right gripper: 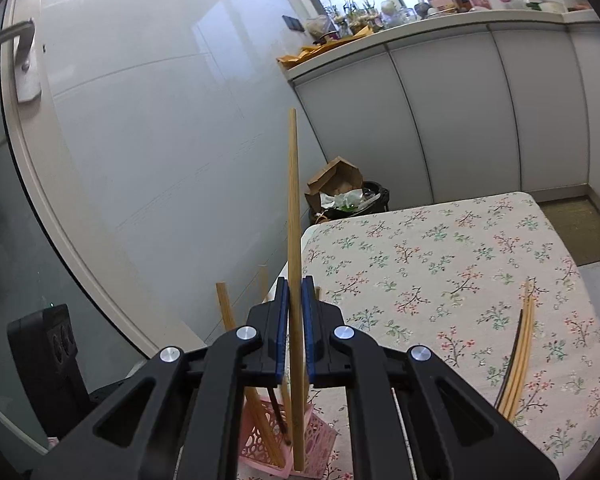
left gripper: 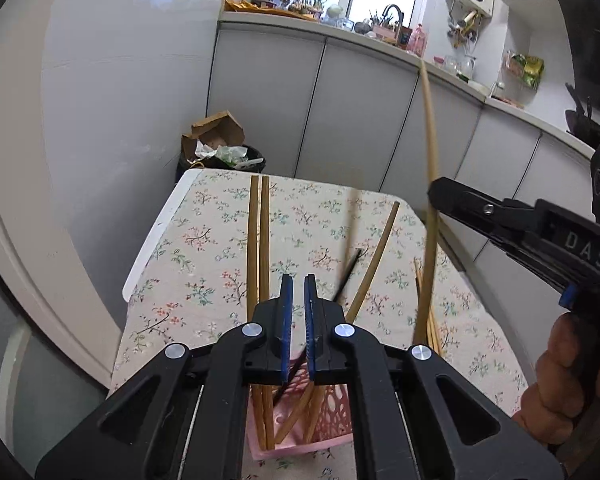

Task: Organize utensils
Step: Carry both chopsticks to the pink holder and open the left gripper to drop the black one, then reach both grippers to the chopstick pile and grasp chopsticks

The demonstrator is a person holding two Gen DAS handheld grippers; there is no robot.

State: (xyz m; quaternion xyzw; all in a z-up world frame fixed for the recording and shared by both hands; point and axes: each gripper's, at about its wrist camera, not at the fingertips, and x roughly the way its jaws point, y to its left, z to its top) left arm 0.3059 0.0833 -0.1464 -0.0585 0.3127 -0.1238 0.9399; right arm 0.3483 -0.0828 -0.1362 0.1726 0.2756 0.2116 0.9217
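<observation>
A pink openwork basket (left gripper: pixel 332 412) stands on the floral table, and several wooden chopsticks (left gripper: pixel 256 240) and a black one lean out of it. My left gripper (left gripper: pixel 298 280) hovers just above the basket, shut, with nothing between its blue pads. My right gripper (right gripper: pixel 297 282) is shut on a long pale wooden chopstick (right gripper: pixel 293 200) held nearly upright. That chopstick's lower end hangs by the basket (right gripper: pixel 260 444); whether it is inside, I cannot tell. In the left wrist view the right gripper (left gripper: pixel 436 194) comes in from the right, clamping the same chopstick (left gripper: pixel 431 140).
A loose bunch of chopsticks (right gripper: pixel 520 364) lies on the floral tablecloth (right gripper: pixel 440 264), right of the basket. A black bin with cardboard (left gripper: pixel 220 152) stands behind the table's far left corner. Grey cabinets (left gripper: pixel 360 112) under a cluttered counter line the back. A hand (left gripper: pixel 560 380) grips the right tool.
</observation>
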